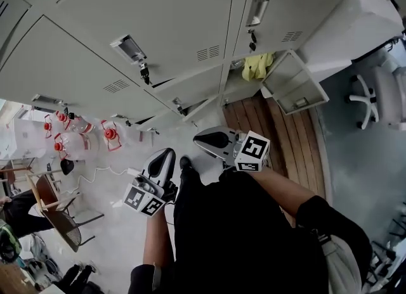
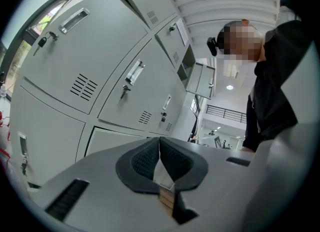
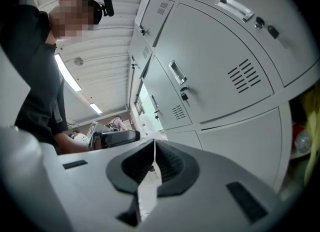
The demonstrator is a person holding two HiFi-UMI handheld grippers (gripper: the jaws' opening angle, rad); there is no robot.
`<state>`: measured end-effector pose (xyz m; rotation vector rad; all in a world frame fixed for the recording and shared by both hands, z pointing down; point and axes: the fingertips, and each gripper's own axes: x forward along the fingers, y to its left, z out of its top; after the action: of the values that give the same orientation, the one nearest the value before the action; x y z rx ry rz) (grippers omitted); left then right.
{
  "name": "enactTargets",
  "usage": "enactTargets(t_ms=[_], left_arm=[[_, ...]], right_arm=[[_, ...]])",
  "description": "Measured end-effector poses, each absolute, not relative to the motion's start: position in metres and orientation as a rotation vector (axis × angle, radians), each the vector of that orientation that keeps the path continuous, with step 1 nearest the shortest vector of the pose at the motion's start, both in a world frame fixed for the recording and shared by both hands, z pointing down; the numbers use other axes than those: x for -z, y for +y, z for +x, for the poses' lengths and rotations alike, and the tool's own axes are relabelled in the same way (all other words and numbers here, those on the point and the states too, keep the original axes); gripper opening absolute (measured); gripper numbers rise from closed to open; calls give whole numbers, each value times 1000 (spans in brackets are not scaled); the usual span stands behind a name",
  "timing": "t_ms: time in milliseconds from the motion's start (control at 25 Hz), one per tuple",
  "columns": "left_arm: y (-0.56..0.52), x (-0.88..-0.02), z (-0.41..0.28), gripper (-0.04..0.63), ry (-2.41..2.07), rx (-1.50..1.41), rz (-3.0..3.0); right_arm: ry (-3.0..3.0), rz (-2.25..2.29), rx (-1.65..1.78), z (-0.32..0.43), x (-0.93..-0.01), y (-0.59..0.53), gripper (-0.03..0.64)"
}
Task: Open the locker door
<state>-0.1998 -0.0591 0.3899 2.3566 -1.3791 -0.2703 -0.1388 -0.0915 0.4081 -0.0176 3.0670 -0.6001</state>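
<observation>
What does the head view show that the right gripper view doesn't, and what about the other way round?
Only the head view: a white swivel office chair and a strip of brown wooden flooring.
Only the right gripper view: a straight look along the right gripper, its jaws closed together with nothing between them, plus a long ceiling light.
Both: the wall of grey metal lockers, the left gripper and the yellow cloth in an open compartment.
</observation>
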Motion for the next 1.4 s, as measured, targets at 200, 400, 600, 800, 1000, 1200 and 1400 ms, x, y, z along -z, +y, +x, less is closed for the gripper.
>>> enactTargets(t_ms=[200,400,600,800,1000,1200,1400], left_arm=[[-73,-398,-235,17,-1268,229,2402],[-82,-405,-275,17,-1177,187,2436],[-83,-418,-304,18,-1060,133,2456],[-80,-437,-321,17,-958,66,2452],[-81,-447,-334,17,-889,44,2435],[-82,-457,-342,18,-854,4,2430],[-86,-468,-350,17,-847,-18,2409]], right_arm=[[3060,-231,604,-165,-429,-115,14],[3065,-454,588,-197,-453,-130,19],[3053,-663,572,-223,-482,-145,72],[3003,-851,567,-238,-511,-164,93],[2982,-1002,565,-248,-543,-185,109],[3002,-1052,591,-265,-575,-200,117],[3016,-1083,686,-278,-617,-212,140]])
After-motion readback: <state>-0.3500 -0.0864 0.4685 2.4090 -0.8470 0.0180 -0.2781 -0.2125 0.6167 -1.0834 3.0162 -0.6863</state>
